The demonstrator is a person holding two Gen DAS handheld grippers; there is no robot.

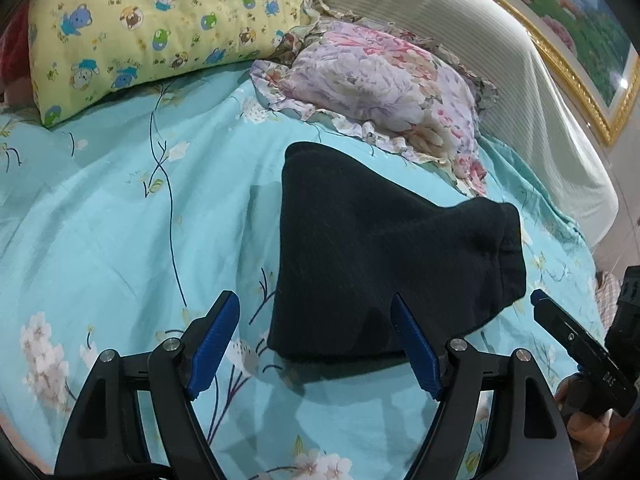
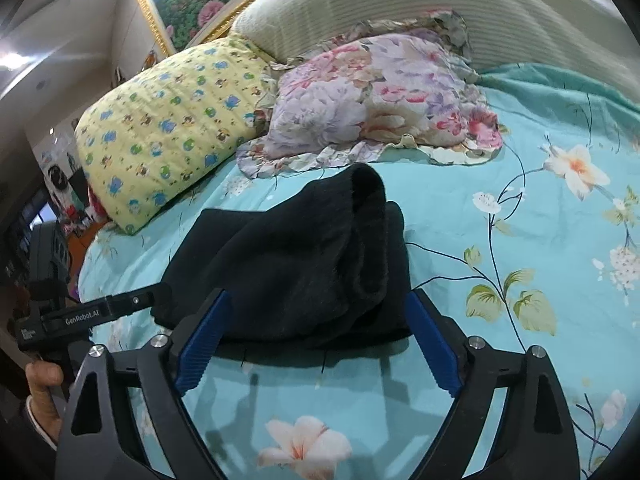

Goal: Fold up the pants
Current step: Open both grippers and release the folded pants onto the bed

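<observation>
The black pants (image 1: 384,256) lie folded in a compact bundle on the turquoise floral bedsheet (image 1: 100,220). My left gripper (image 1: 316,308) is open, its blue fingers (image 1: 218,340) spread just in front of the bundle's near edge, holding nothing. In the right wrist view the pants (image 2: 304,264) show a ribbed cuff on top. My right gripper (image 2: 316,304) is open and empty, its fingers (image 2: 434,344) on either side of the bundle's near edge. Each gripper shows at the edge of the other's view, the right one (image 1: 576,344) and the left one (image 2: 92,316).
A yellow cartoon-print pillow (image 1: 160,24) and a pink floral pillow (image 1: 384,88) lie beyond the pants. A cream ribbed headboard (image 1: 480,40) and a gold-framed picture (image 1: 580,40) stand behind. The bedsheet (image 2: 540,220) extends to the right.
</observation>
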